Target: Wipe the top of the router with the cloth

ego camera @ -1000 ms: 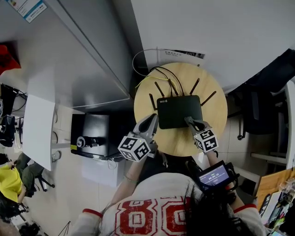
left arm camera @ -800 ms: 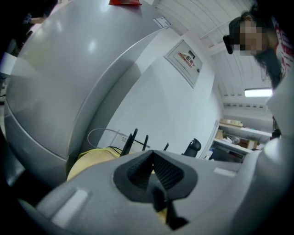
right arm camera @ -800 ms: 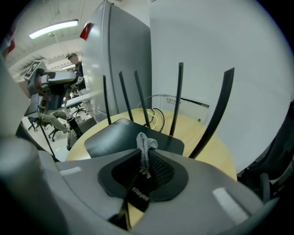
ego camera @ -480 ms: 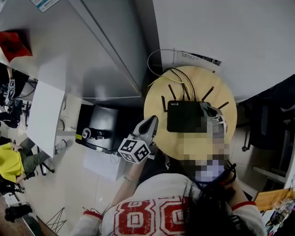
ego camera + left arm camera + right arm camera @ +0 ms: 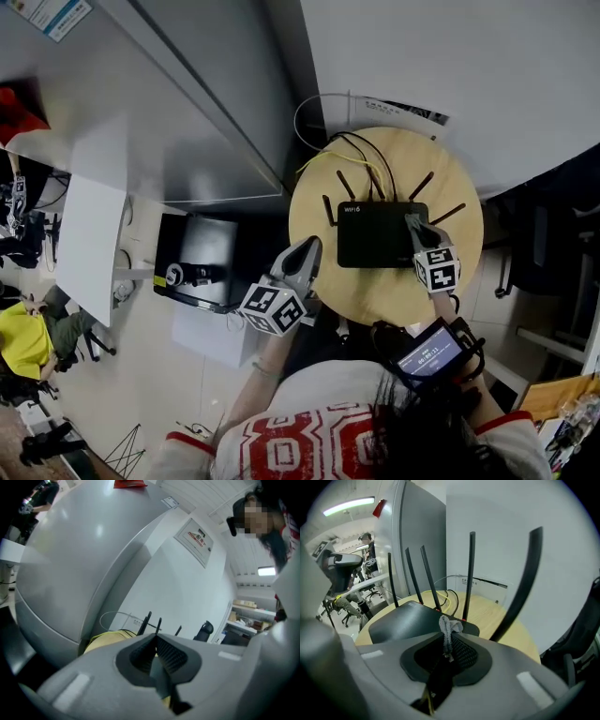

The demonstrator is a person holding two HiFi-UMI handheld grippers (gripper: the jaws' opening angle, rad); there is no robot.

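Right gripper (image 5: 413, 225) sits at the right end of the router (image 5: 375, 234), a little right of the frame's centre in the head view. Its marker cube lies toward the person, over the table's lower right part. In the right gripper view its jaws are pressed together on a small grey cloth (image 5: 449, 626), and a knotted tuft of the cloth sticks up past the tips. The router's flat black top (image 5: 412, 618) lies just ahead of and below that tuft. Whether the cloth touches the top cannot be told.

The router lies flat on a round wooden table (image 5: 384, 292), with its thin black antennas standing up along the back edge. Yellow and black cables (image 5: 361, 155) run off behind it toward the upper part of the frame, where a white wall rises.

The left gripper (image 5: 307, 246) is at the table's left edge, just left of the router and apart from it. In the left gripper view its jaws (image 5: 156, 641) meet at the tips with nothing between them.

A black box (image 5: 192, 272) stands on the floor at centre left. A small lit screen (image 5: 431, 354) shows on the person's right forearm, lower right.
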